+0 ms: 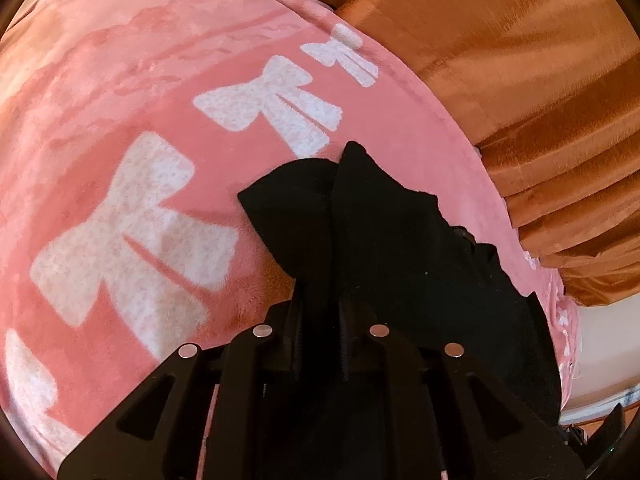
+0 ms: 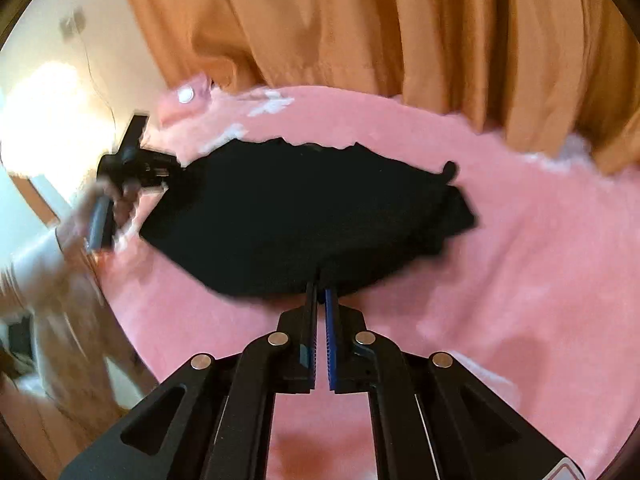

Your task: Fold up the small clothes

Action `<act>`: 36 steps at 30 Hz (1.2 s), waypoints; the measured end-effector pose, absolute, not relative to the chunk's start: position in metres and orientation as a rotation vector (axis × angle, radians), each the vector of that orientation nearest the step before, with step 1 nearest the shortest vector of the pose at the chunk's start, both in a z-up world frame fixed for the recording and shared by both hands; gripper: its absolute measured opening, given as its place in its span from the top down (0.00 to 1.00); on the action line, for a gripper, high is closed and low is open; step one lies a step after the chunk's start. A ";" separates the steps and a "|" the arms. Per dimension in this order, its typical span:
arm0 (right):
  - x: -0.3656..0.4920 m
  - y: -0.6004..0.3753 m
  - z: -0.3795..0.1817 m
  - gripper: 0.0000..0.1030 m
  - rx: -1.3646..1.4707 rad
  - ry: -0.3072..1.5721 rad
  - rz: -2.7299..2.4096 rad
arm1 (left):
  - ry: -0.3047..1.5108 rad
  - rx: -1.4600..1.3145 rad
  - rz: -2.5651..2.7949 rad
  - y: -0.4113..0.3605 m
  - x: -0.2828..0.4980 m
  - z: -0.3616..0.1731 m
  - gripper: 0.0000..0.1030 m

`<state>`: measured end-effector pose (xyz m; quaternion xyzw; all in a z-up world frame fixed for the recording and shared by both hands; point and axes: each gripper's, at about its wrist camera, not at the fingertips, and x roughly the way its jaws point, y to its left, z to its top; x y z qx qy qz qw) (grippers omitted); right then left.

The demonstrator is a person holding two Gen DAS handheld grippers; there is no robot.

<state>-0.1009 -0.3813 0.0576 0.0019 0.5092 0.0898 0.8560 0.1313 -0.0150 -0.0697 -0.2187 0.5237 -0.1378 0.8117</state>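
Note:
A small black garment (image 2: 304,216) lies spread on a pink blanket (image 2: 520,240), lifted at two edges. My right gripper (image 2: 321,280) is shut on its near edge. My left gripper (image 1: 320,300) is shut on the garment (image 1: 380,232), whose cloth bunches up over the fingers and drapes to the right. The left gripper also shows blurred in the right wrist view (image 2: 160,170), at the garment's left end, with the person's hand behind it.
The pink blanket (image 1: 120,100) has white bow prints (image 1: 132,232). Orange curtains (image 1: 520,80) hang along the blanket's far edge, also in the right wrist view (image 2: 380,20). A pale wall and floor lie left in the right wrist view (image 2: 48,120).

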 end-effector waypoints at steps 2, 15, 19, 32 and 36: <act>-0.096 -0.397 0.011 0.99 0.020 1.263 0.094 | 1.122 -0.442 -0.295 -0.018 0.132 -0.070 0.86; -0.062 -0.413 0.001 0.48 0.195 1.248 0.097 | 1.126 -0.434 -0.296 -0.020 0.132 -0.071 0.85; -0.065 -0.391 -0.022 0.94 0.119 1.389 0.126 | 1.115 -0.397 -0.300 -0.023 0.129 -0.067 0.89; 0.027 -0.343 0.042 0.82 0.277 1.071 0.131 | 0.973 -0.391 -0.409 -0.045 0.107 -0.013 0.91; 0.073 -0.303 -0.016 0.82 0.293 1.196 0.166 | 0.910 -0.355 -0.482 -0.075 0.094 0.019 0.91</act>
